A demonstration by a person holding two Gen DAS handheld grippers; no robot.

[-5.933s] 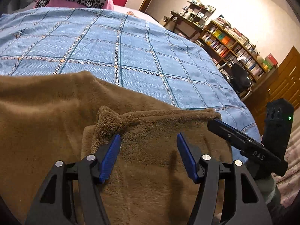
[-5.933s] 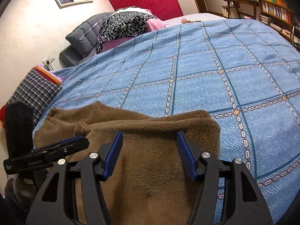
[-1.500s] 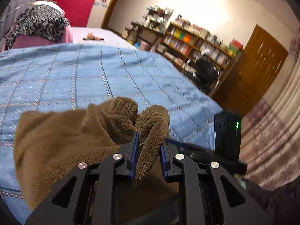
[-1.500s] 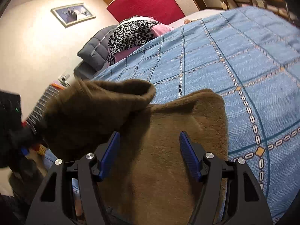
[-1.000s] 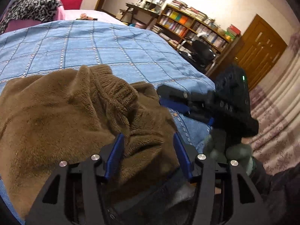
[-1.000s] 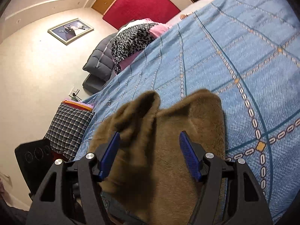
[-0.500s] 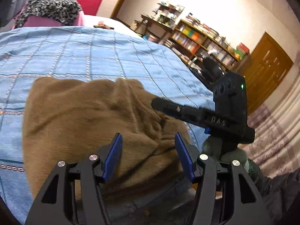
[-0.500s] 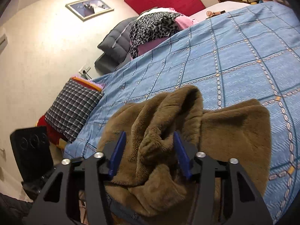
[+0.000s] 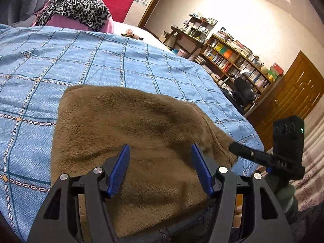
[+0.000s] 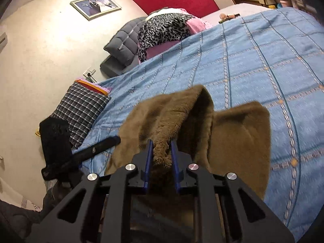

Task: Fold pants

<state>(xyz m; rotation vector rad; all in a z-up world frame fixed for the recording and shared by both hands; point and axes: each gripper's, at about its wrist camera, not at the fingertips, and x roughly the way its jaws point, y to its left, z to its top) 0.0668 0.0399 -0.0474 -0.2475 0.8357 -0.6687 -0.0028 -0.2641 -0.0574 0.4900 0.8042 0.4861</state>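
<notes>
Right gripper (image 10: 161,151): fingers closing, a raised fold of the brown pants (image 10: 232,133) pinched between them. Left gripper (image 9: 161,170): fingers opening wide over pants on the bed (image 9: 101,60), nothing held

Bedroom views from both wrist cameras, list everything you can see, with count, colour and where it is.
pants: one, brown fleece, on the near part of the bed, one edge lifted
bedspread: one, blue checked, covering the bed
leopard-print cloth: one, black and white, on pink bedding at the bed's head
grey pillow: one, beside the pink bedding
plaid cushion: one, dark checked, beside the bed
framed picture: one, on the wall
bookshelf: one, wooden, against the far wall
office chair: one, black, near the bookshelf
door: one, brown wood
left gripper: black, blue pads, opening, over the pants
right gripper: black, blue pads, closing on a fold of pants
</notes>
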